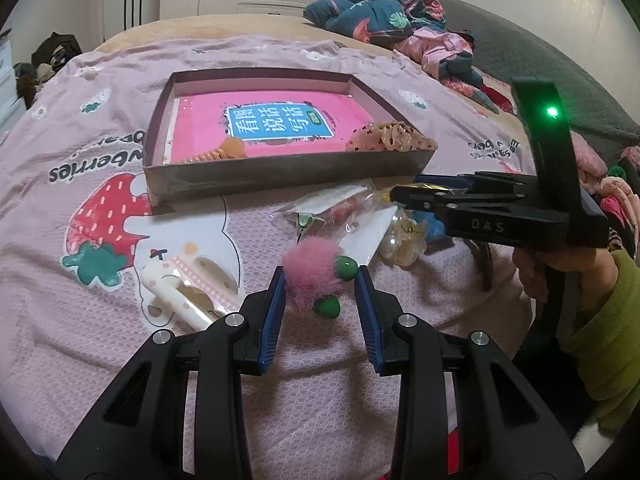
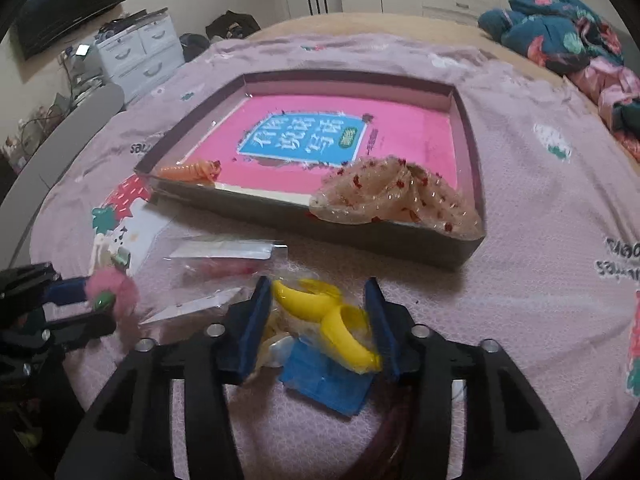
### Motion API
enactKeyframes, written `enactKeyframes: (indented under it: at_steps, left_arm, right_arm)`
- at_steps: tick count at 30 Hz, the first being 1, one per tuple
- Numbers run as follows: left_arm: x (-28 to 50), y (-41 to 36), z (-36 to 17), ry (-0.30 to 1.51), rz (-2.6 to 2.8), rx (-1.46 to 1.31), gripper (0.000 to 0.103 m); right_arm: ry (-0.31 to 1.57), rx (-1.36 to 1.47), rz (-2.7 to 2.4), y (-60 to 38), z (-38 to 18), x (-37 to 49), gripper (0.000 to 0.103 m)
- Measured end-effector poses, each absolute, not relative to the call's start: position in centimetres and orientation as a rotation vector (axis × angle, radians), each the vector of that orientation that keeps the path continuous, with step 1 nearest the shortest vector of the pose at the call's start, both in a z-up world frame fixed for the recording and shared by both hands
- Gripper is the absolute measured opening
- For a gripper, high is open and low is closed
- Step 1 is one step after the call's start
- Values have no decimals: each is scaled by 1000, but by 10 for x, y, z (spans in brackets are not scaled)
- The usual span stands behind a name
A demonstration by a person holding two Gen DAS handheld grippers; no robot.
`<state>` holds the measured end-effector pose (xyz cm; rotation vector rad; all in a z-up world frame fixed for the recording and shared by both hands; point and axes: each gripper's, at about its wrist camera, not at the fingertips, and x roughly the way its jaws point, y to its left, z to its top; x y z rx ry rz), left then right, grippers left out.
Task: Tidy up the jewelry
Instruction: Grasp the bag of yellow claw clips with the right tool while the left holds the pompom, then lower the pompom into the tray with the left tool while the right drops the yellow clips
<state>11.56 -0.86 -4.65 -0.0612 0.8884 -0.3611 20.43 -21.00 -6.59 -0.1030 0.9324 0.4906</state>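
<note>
Right wrist view: right tool [image 2: 318, 320] straddled yellow plastic hair clip [image 2: 324, 314] before shallow cardboard tray [image 2: 460, 248], pinch unconfirmed. Left tool [image 1: 320, 284] gripped pink fluffy pom-pom [image 1: 310, 274]. Risk: smooth clip slipping out.

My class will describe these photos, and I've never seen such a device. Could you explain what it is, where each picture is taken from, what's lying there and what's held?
A person holds a black two-fingered grabber in each hand, and a camera on each looks along its fingers. One picture comes from the left gripper, the other from the right gripper. They work over a pink strawberry bedspread. On it stands a shallow box holding a pink book, an orange spiral hair tie and a sheer scrunchie. Clear packets lie in front. The left gripper pinches a pink pompom tie, the right a yellow clip.
</note>
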Motion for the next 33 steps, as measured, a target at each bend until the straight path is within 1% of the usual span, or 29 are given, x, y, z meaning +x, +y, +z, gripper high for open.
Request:
enactKeyframes:
  at_steps: [5, 6, 15, 22, 33]
  left_arm:
    - [112, -7, -40, 875, -361, -70, 26]
    - [112, -7, -38, 872, -362, -71, 26]
    - [116, -16, -14, 829, -383, -57, 26]
    - [126, -26, 2, 801, -402, -39, 26]
    - [164, -42, 26, 759, -423, -20, 26]
  right_arm:
    - [907, -59, 497, -223, -56, 197, 41]
    - [903, -45, 497, -228, -53, 195, 39]
    - [833, 51, 492, -258, -26, 188, 38]
    - [757, 110, 482, -283, 5, 179, 37]
    - [675, 149, 450, -307, 44, 189, 37]
